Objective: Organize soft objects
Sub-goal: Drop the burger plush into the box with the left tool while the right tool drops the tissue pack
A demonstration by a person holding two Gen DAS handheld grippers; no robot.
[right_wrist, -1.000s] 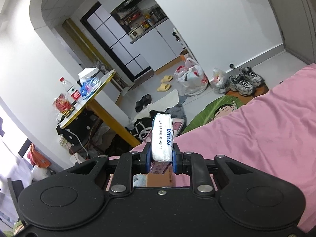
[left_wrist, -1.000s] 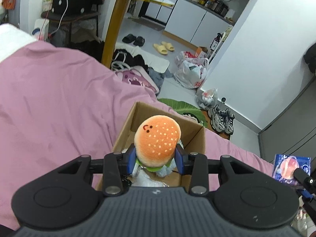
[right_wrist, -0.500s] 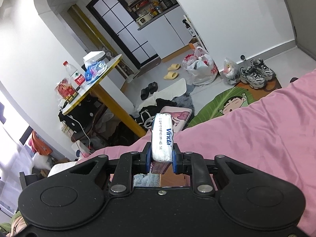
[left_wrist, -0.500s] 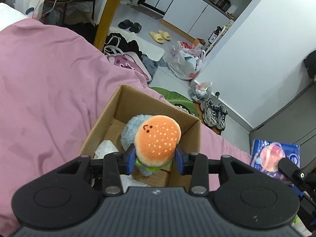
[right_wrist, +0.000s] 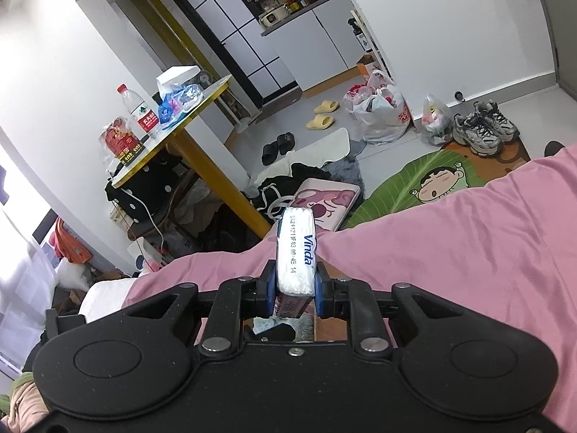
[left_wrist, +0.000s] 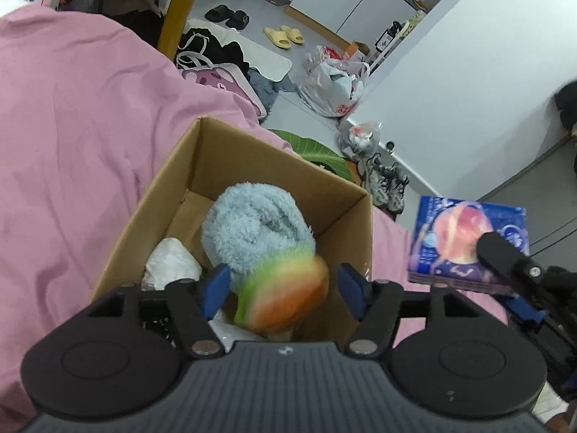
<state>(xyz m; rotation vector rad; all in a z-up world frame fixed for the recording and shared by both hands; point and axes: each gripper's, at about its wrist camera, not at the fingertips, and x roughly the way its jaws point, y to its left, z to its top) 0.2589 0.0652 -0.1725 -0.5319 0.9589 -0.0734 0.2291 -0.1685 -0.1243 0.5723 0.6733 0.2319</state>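
Over the open corrugated cardboard box (left_wrist: 360, 213) on the smooth pink bedspread (left_wrist: 79, 137): left gripper (left_wrist: 285, 288), jaws just spread, blue pads clear of the blurred round plush burger (left_wrist: 288, 296) between them. Beneath, a fluffy pale-blue rolled towel (left_wrist: 252, 227) and crinkled white plastic (left_wrist: 169, 263). Right gripper (right_wrist: 294, 287) clamped on a flat, glossy Vinda tissue pack (right_wrist: 296, 252), upright on edge.

The left tool (left_wrist: 285, 288) has a ribbed grey-black body, two round black discs, silver screws and blue pads (left_wrist: 212, 288). The right tool (right_wrist: 293, 290) is matte black, likewise built.
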